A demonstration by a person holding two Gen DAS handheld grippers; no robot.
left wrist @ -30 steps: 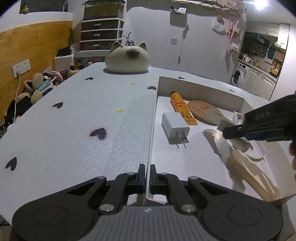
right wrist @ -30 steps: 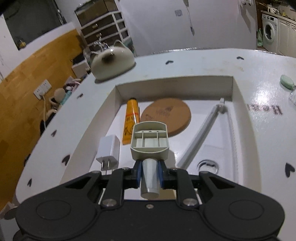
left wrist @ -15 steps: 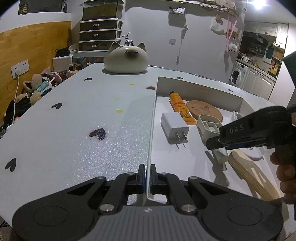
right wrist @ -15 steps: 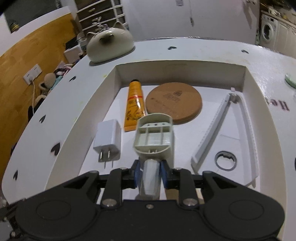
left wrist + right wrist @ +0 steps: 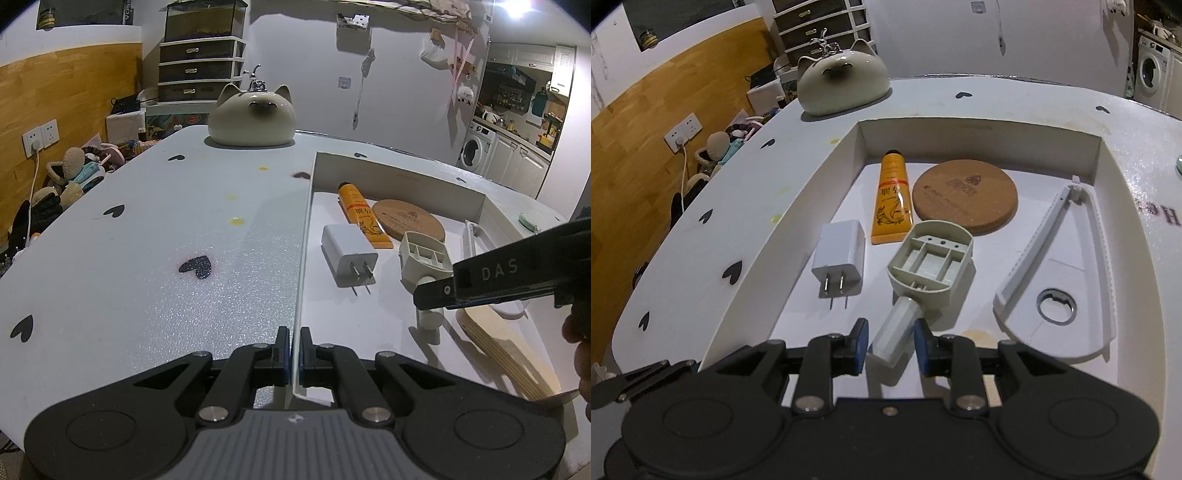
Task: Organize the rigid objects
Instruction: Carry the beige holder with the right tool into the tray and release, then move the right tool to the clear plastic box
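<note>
Right gripper is standing open around the brush handle, hiding its end; left gripper is pinching the tray wall.

In the shallow white cardboard tray, the grey plastic handled tool lies centrally; left of it the white plug charger, behind it the orange tube and round cork coaster, right of it the white plastic fan-shaped frame.

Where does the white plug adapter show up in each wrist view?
Left wrist: white plug adapter right of centre, inside the box, prongs toward the camera.
Right wrist: left of centre, beside the grey handled piece.
Shared landmark: the orange tube just beyond it.
</note>
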